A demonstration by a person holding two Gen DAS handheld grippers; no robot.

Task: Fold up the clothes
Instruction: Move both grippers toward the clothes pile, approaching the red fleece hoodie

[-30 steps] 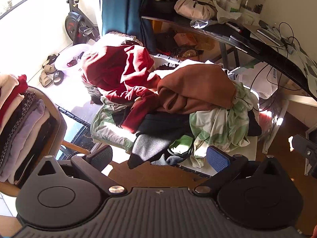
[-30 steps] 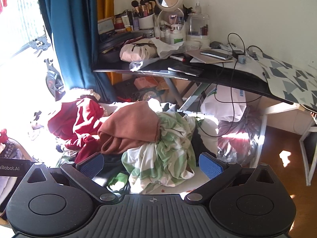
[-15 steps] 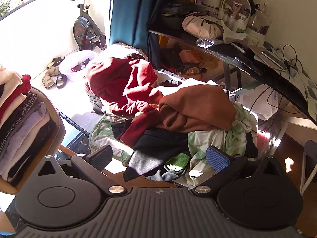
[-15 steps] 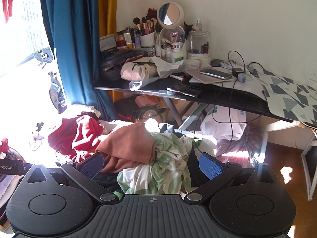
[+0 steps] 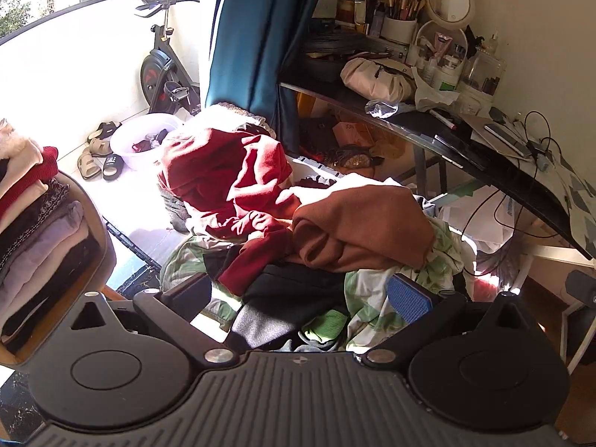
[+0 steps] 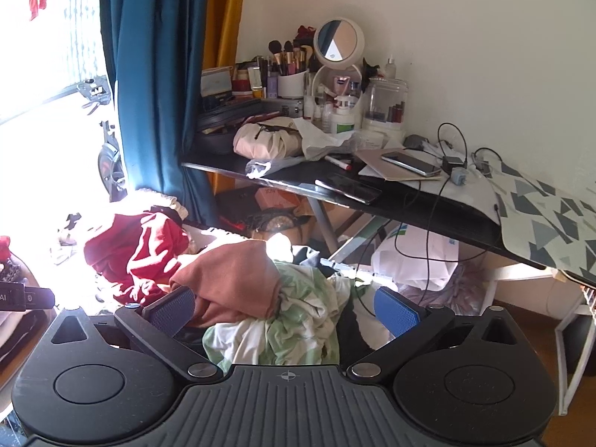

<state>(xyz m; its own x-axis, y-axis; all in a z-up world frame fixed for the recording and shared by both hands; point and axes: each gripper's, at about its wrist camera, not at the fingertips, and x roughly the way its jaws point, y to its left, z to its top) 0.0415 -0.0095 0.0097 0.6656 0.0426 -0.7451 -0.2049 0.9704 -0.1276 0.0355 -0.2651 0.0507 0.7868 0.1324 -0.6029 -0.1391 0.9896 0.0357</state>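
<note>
Left wrist view first: we see our left gripper (image 5: pixel 298 294) with its jaws spread wide and nothing between them, held just above the near edge of the heap of clothes (image 5: pixel 316 231). The heap lies loose and unfolded in front of us, in bright sun. On top sit a dark red garment (image 5: pixel 227 171) to the left and a rust-brown garment (image 5: pixel 365 223) beside it, the two touching. Under them we make out a black piece (image 5: pixel 294 287) and a green and white patterned cloth (image 5: pixel 376 305) that spills toward our blue finger pad (image 5: pixel 408 300). To our far left a stack of folded clothes (image 5: pixel 33 223) rests on a chair with a curved back (image 5: pixel 100 238). Beyond the heap stand a white basin (image 5: pixel 145 141), some sandals (image 5: pixel 100 160) and an exercise bike (image 5: pixel 164 74) near a teal curtain (image 5: pixel 246 37).

From the right wrist view, our right gripper (image 6: pixel 283 309) is likewise wide apart and grips nothing; the green and white cloth (image 6: pixel 298 316) and the rust-brown garment (image 6: pixel 234 275) show between its fingers, though we cannot tell whether the pads touch the cloth. The dark red garment (image 6: pixel 138 249) lies further left. Behind the heap a black desk (image 6: pixel 409 201) carries a round mirror (image 6: pixel 337 43), makeup brushes in a cup (image 6: pixel 290 63), bottles, a phone (image 6: pixel 409 162) and tangled cables (image 6: pixel 447 171).
</note>
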